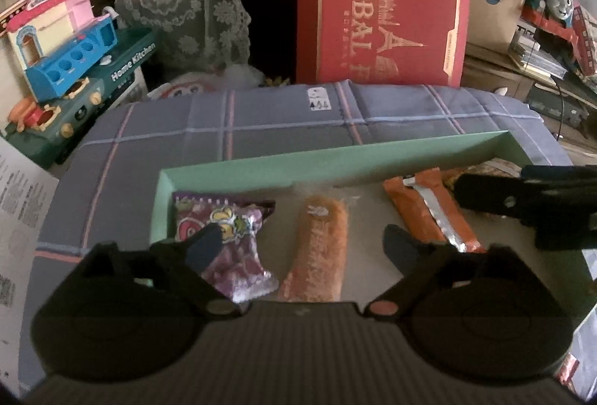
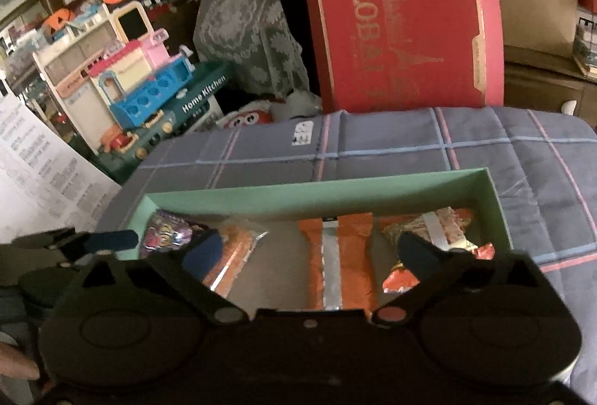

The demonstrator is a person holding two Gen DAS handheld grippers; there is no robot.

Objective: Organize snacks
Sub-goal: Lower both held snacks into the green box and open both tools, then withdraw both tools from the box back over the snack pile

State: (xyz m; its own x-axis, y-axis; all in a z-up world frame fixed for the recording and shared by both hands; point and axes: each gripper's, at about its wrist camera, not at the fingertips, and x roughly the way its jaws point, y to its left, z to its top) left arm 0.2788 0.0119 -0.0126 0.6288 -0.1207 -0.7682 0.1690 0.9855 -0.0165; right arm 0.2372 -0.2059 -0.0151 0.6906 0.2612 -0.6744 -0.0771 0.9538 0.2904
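Note:
A shallow green box (image 1: 298, 158) lies on the checked cloth and holds several snacks in a row: a purple packet (image 1: 227, 248), a clear pack of orange snack (image 1: 317, 248), an orange wrapper with a silver seam (image 1: 429, 214). The right wrist view shows the box (image 2: 317, 186), the purple packet (image 2: 168, 237), the orange pack (image 2: 231, 255), the orange wrapper (image 2: 339, 255) and a red-orange crinkled packet (image 2: 440, 237) at the right end. My left gripper (image 1: 302, 240) is open and empty over the box. My right gripper (image 2: 313, 248) is open and empty; it shows in the left wrist view (image 1: 522, 203).
A red "GLOBAL" box (image 1: 380, 2) stands behind the clothed table (image 1: 261, 121). A toy kitchen (image 1: 67, 43) is at the left, a toy train (image 1: 556, 2) at the right. A white printed sheet (image 1: 18, 203) hangs at the left edge.

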